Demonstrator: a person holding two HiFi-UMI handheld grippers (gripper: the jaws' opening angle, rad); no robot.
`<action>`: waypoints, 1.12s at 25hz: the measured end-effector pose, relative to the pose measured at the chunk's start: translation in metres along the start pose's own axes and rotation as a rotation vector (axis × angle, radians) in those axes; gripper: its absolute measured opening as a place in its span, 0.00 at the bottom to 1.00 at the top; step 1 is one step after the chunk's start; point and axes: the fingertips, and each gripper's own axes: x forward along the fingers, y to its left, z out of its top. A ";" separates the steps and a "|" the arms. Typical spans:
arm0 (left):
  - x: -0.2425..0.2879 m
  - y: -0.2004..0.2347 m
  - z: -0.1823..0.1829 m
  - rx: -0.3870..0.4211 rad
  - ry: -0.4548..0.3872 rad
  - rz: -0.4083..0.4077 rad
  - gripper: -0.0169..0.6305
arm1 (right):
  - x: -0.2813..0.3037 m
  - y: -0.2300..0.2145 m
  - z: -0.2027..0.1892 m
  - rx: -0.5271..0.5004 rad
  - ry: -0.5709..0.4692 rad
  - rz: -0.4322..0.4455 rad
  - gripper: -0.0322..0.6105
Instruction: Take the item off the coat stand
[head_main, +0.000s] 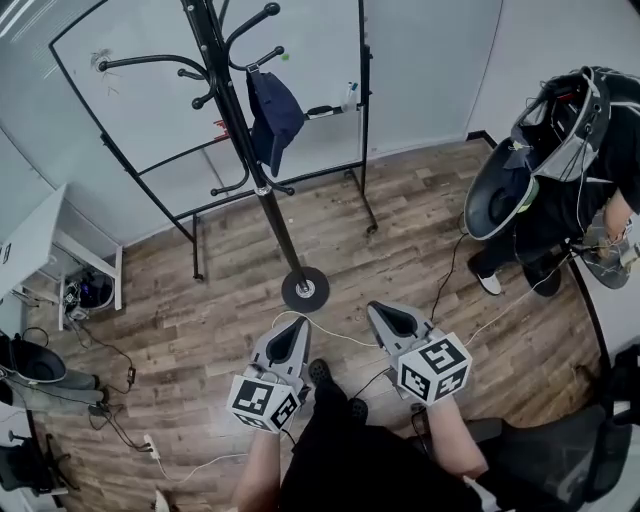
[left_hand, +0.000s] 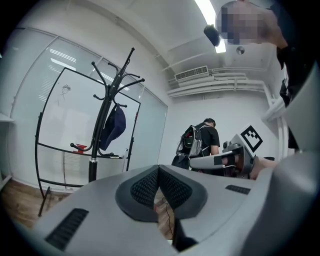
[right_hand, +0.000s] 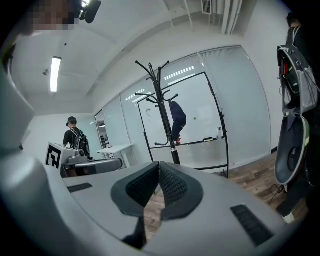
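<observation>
Nearest the camera, down by the person's legs, the left gripper (head_main: 296, 327) is hovering low over the wooden floor (head_main: 200, 300). Its fingers (left_hand: 145, 187) are pressing flat together with nothing between them. Just beside it, the right gripper (head_main: 386, 313) is showing the same picture, fingers (right_hand: 142, 187) meeting tight and carrying nothing. Both are pointing forward toward the stand, well apart from it.

A little farther out, the round base (head_main: 305, 290) of the coat stand (head_main: 245, 140) is sitting on the floor between the two grippers' lines of aim. Up the black pole, the navy cap (head_main: 272, 115) is hanging from one of the upper hooks, drooping beside the pole, and neither gripper is touching it. Behind the stand, a black-framed rolling whiteboard (head_main: 362, 100) is standing against the wall. Off to the right, a second person wearing a backpack (head_main: 560, 140) is staying clear of the action.

So the job is looking barely begun: no lift, no grasp, not even a reach up. What is left, by this reading, is everything. A gripper needs raising to hook height, its fingers need spreading and then pinching the cap, and the cap needs lifting free of the hook.
</observation>
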 end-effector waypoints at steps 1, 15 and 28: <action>0.004 0.005 0.000 -0.001 -0.001 0.000 0.05 | 0.006 -0.002 0.003 -0.002 0.000 -0.004 0.10; 0.080 0.103 0.040 0.031 -0.055 -0.031 0.05 | 0.110 -0.015 0.064 -0.072 -0.016 -0.030 0.10; 0.110 0.156 0.025 0.015 0.042 -0.007 0.05 | 0.162 -0.021 0.055 -0.043 0.084 -0.024 0.10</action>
